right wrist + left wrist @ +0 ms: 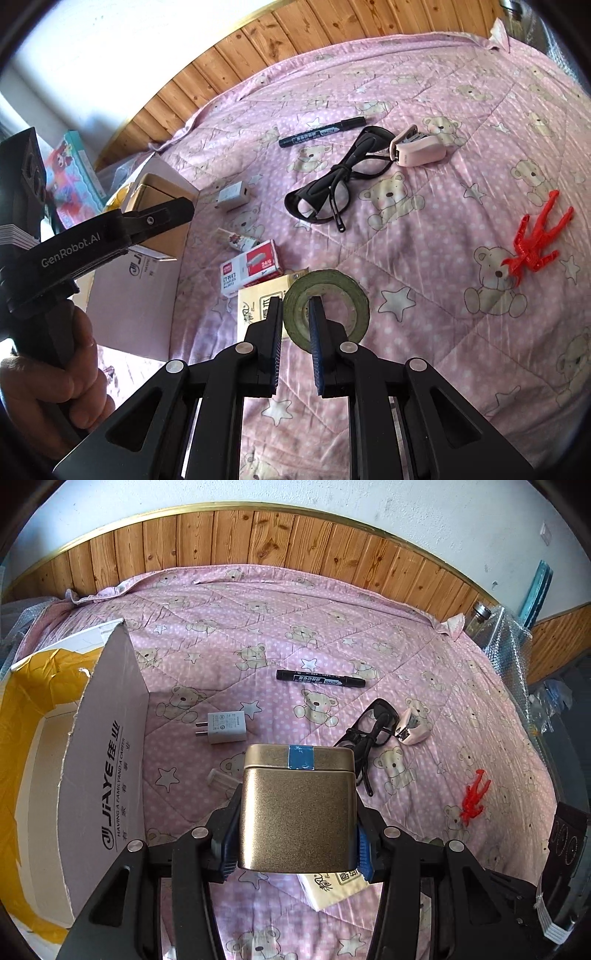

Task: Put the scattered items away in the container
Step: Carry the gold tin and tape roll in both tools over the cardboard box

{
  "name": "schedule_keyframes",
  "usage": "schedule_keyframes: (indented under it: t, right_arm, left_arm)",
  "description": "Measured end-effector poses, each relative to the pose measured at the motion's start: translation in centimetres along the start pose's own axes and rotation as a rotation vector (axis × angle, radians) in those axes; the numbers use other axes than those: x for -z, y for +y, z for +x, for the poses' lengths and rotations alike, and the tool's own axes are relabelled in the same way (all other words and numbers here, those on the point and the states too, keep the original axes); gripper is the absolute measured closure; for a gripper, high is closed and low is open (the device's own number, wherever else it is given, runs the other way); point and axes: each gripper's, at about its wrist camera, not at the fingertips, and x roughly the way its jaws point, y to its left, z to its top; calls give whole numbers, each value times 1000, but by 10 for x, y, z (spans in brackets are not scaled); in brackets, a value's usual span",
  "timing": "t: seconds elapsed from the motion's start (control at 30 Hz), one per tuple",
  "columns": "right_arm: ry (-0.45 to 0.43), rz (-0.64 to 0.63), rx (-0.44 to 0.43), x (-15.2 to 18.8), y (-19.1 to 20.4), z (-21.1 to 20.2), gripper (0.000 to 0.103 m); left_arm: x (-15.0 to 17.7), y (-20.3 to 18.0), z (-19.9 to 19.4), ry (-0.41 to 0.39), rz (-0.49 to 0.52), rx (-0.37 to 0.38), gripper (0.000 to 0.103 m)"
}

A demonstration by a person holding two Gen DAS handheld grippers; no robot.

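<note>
My left gripper (297,834) is shut on a gold tin (295,805) with blue tape on its lid, held above the pink bear-print bed, just right of the open cardboard box (107,760). In the right wrist view the tin (155,188) hovers at the box (147,280) opening. My right gripper (295,306) is shut on the wall of a green tape roll (332,306), one finger inside its hole. Loose on the bed lie a black marker (320,678), white charger (226,726), black glasses (332,188), pink stapler (417,147), red toy figure (535,240) and staples box (249,267).
A cream paper packet (258,306) lies under the tape roll, and a small clear tube (221,777) lies by the tin. Wood panelling (258,539) backs the bed. Bubble wrap and a jar (480,616) stand at the far right corner. A hand (66,369) holds the left gripper's handle.
</note>
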Motion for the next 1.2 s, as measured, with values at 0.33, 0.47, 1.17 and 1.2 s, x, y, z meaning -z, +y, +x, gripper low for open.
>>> schedule_keyframes:
  t: [0.33, 0.47, 1.17, 1.2]
  right_arm:
    - [-13, -24, 5, 18, 17, -18, 88]
    - [-13, -39, 5, 25, 26, -23, 88]
    - [-35, -140, 21, 50, 85, -47, 88]
    - [-34, -146, 21, 51, 88, -47, 88]
  left_arm:
    - [18, 1, -31, -31, 3, 28, 53]
    - [27, 7, -44, -39, -3, 36, 53]
    - [56, 46, -108, -135, -42, 55, 53]
    - [57, 49, -110, -139, -45, 56, 53]
